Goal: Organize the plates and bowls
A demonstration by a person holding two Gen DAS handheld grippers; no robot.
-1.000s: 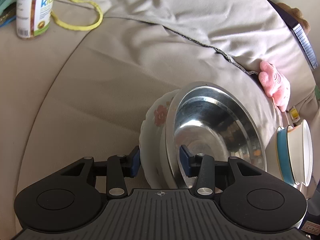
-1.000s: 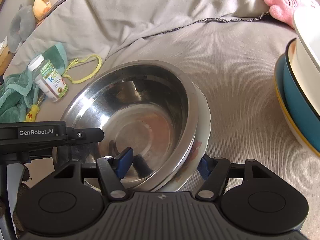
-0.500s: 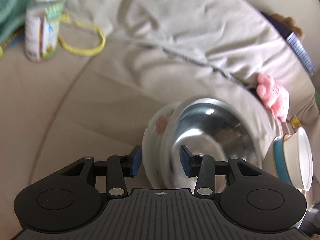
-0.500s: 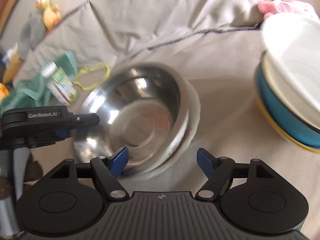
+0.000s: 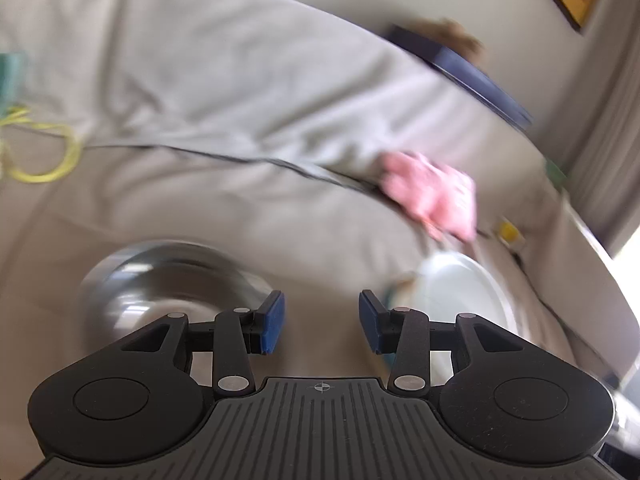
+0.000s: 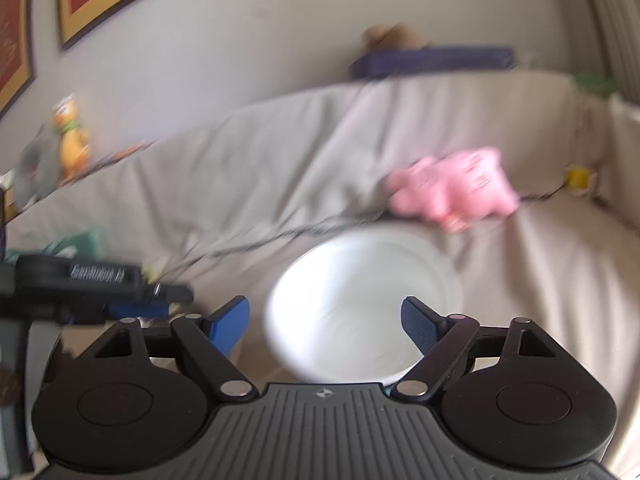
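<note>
Both views are motion-blurred. In the left wrist view the steel bowl (image 5: 168, 280) lies on the beige sofa, just left of and beyond my left gripper (image 5: 320, 322), which is open and empty. A white bowl (image 5: 460, 292) sits to its right. In the right wrist view my right gripper (image 6: 326, 326) is open and empty, its jaws wide on either side of the white bowl (image 6: 360, 304) close in front. The left gripper's body (image 6: 96, 280) shows at the left edge.
A pink plush toy (image 6: 456, 192) lies at the seat's back crease, also in the left wrist view (image 5: 432, 196). A yellow cord loop (image 5: 44, 156) lies far left. A dark blue box (image 6: 432, 62) rests on the sofa back. Stuffed toys (image 6: 68, 140) stand at the left.
My left gripper let go of the steel bowl and floral plate and swung right. My right gripper opened wider and moved right, from the steel bowl to the white bowl.
</note>
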